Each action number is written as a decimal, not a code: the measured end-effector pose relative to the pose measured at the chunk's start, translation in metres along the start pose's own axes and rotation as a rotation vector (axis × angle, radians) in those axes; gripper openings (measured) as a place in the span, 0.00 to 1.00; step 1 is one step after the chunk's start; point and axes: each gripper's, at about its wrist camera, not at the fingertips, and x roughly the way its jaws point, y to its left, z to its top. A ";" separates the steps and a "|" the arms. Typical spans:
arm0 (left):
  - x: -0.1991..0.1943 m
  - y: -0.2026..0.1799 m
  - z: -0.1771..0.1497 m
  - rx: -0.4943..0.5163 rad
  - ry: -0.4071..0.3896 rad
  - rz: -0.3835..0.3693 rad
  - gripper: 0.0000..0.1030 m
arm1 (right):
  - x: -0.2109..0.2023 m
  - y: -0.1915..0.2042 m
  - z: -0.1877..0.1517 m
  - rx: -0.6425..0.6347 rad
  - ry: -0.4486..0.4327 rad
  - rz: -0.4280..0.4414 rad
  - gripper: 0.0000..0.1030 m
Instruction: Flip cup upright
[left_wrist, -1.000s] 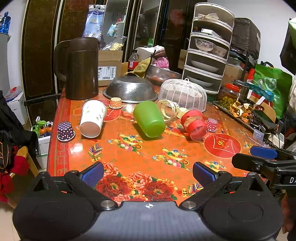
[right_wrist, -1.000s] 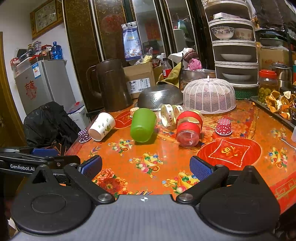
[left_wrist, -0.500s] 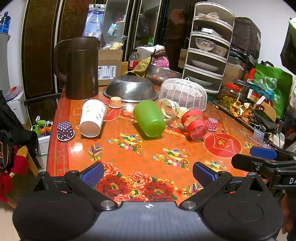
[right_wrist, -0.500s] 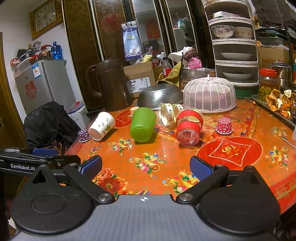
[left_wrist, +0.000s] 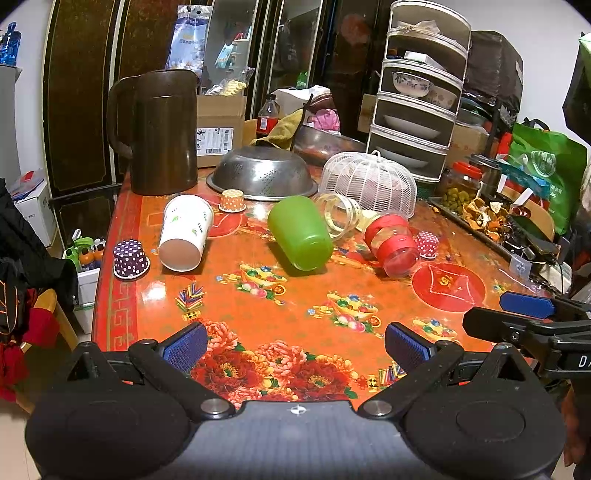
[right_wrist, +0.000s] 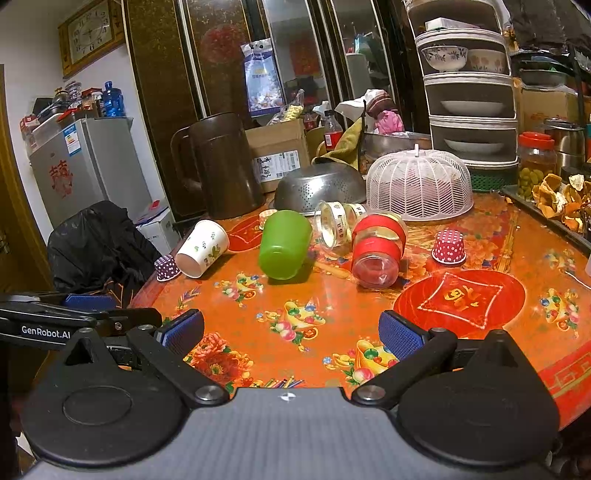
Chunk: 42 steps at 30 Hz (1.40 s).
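Note:
Several cups lie on their sides on the orange patterned table (left_wrist: 295, 302): a white paper cup (left_wrist: 184, 232) at the left, a green plastic cup (left_wrist: 300, 233) in the middle, and a red-banded clear cup (left_wrist: 392, 240) to the right. They also show in the right wrist view: the white paper cup (right_wrist: 202, 248), the green cup (right_wrist: 283, 249), the red-banded cup (right_wrist: 376, 249). My left gripper (left_wrist: 295, 347) is open and empty over the near table edge. My right gripper (right_wrist: 291, 334) is open and empty, well short of the cups.
Small dotted cupcake cases stand upside down: purple (left_wrist: 129, 259), orange (left_wrist: 232, 201), red (left_wrist: 426, 244). Behind are a brown jug (left_wrist: 162, 133), an overturned steel colander (left_wrist: 263, 173), a white mesh food cover (left_wrist: 369, 184), clear tape rolls (left_wrist: 341, 216) and a tiered dish rack (left_wrist: 421, 88).

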 end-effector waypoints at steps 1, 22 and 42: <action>0.001 0.000 0.000 0.000 0.002 0.000 1.00 | 0.001 -0.001 0.000 0.001 0.001 0.001 0.99; 0.078 0.058 0.109 0.032 0.139 0.126 1.00 | 0.003 -0.023 -0.002 0.037 0.011 0.037 0.99; 0.189 0.100 0.119 -0.048 0.376 0.208 0.59 | -0.019 -0.037 -0.005 0.058 -0.004 -0.009 0.99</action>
